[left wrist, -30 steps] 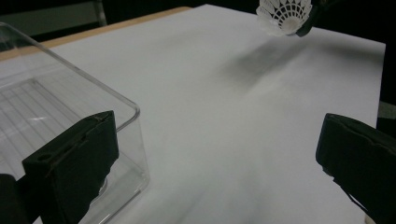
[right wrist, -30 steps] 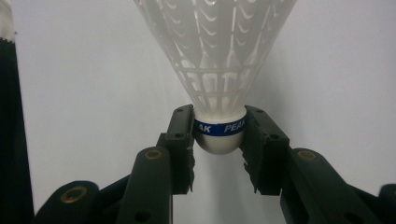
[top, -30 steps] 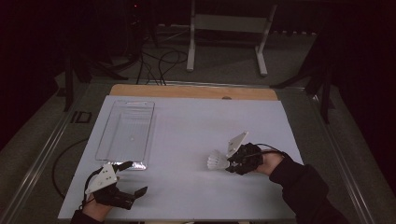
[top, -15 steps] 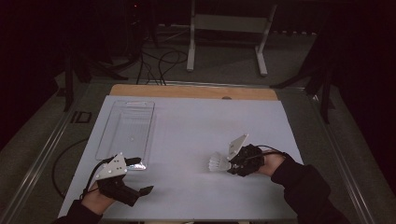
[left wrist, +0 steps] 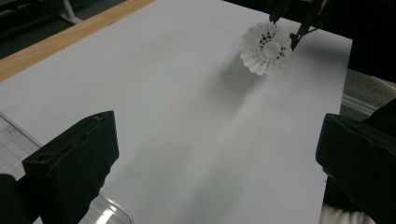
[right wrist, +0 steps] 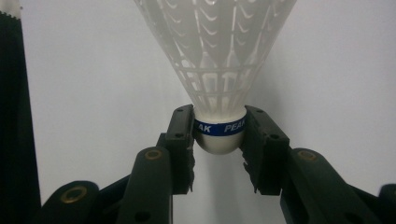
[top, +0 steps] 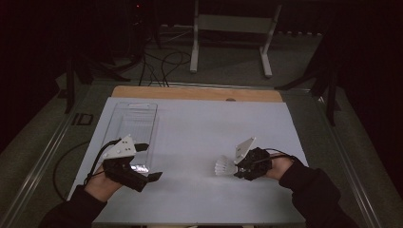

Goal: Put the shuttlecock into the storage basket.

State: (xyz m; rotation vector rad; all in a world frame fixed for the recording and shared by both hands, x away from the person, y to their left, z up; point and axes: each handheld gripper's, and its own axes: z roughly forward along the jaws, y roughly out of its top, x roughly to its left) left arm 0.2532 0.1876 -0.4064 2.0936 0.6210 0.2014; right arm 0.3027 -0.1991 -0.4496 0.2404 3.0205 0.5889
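A white plastic shuttlecock (top: 224,166) with a blue band on its cork hangs just above the white mat, skirt pointing left. My right gripper (top: 238,169) is shut on its cork; in the right gripper view both pads (right wrist: 182,135) press the cork of the shuttlecock (right wrist: 215,51). My left gripper (top: 148,162) is raised at the front left, open, jaws wide with nothing between them. In the left gripper view the left gripper (left wrist: 215,163) looks across the mat to the shuttlecock (left wrist: 264,49).
A clear plastic tray (top: 124,124) lies along the mat's left side, its near end just beside my left gripper. The white mat (top: 204,128) covers a wooden table (top: 190,93). A metal stand (top: 228,28) and cables stand on the floor beyond.
My left hand has lifted off the front edge and come forward and right, toward the tray's near end. The right gripper and shuttlecock have stayed put.
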